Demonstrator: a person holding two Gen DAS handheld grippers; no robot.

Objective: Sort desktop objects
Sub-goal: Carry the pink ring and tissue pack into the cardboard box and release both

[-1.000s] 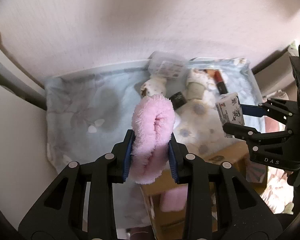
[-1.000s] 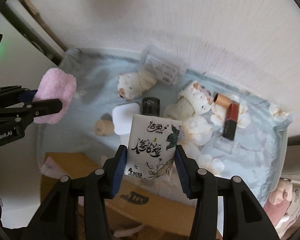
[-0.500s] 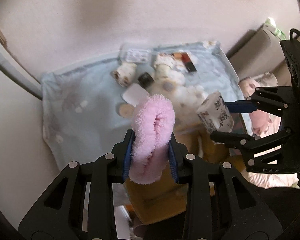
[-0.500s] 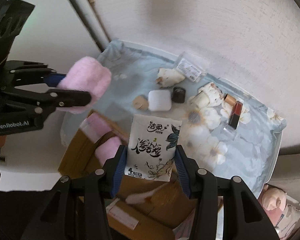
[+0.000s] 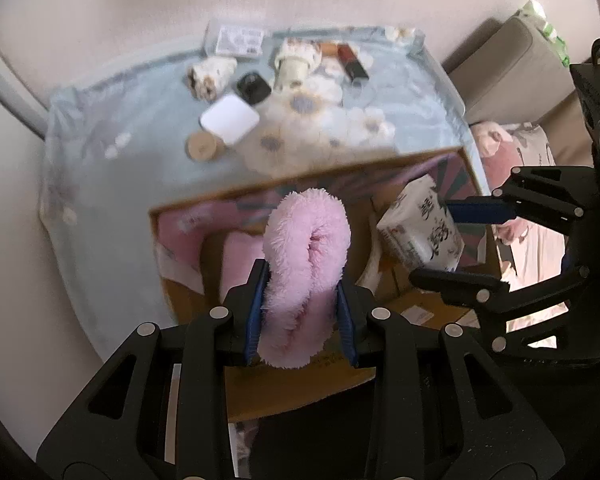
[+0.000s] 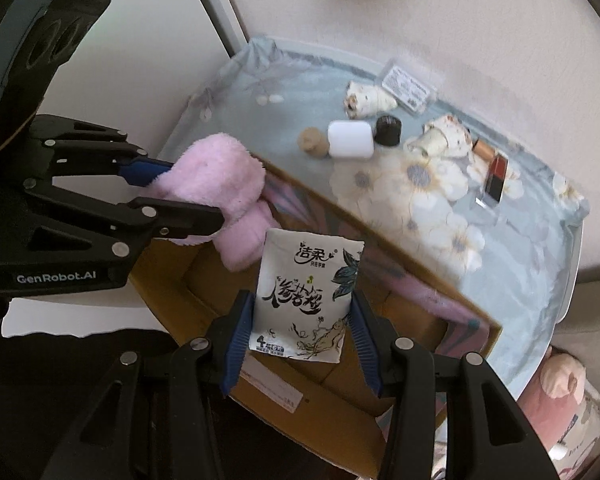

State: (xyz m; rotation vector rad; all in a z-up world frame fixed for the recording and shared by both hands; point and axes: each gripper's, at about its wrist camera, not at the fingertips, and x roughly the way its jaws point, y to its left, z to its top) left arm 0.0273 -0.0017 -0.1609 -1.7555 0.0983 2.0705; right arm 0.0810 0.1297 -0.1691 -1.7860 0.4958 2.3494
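Here, left tongs (image 5: 302, 316) clamping pink towel (image 5: 306, 264); right tongs (image 6: 302, 334) clamping tissue pack (image 6: 306, 296)

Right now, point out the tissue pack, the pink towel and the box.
tissue pack (image 6: 306, 294), right wrist view, printed front.
pink towel (image 5: 306, 254), left wrist view, folded loop.
box (image 5: 300, 390), left wrist view, near wall.

Pink fluffy cloth (image 5: 306, 264) folded into loop, clamped between left gripper (image 5: 302, 312) fingers, held above open cardboard box (image 5: 188, 304). Tissue pack (image 6: 306, 296) (white, black calligraphy print) upright, pinched at both sides by right gripper (image 6: 302, 336), also above box. More pink cloth (image 5: 236, 264) already inside box. Beyond box's far edge, on floral tabletop: white rounded case (image 5: 229, 119) touching tan round lid (image 5: 201, 147); black cap (image 5: 253, 86) just beside case; two rolled floral cloths (image 5: 211, 74); red lipstick (image 5: 352, 62); clear labelled packet (image 5: 236, 39) farthest from box.
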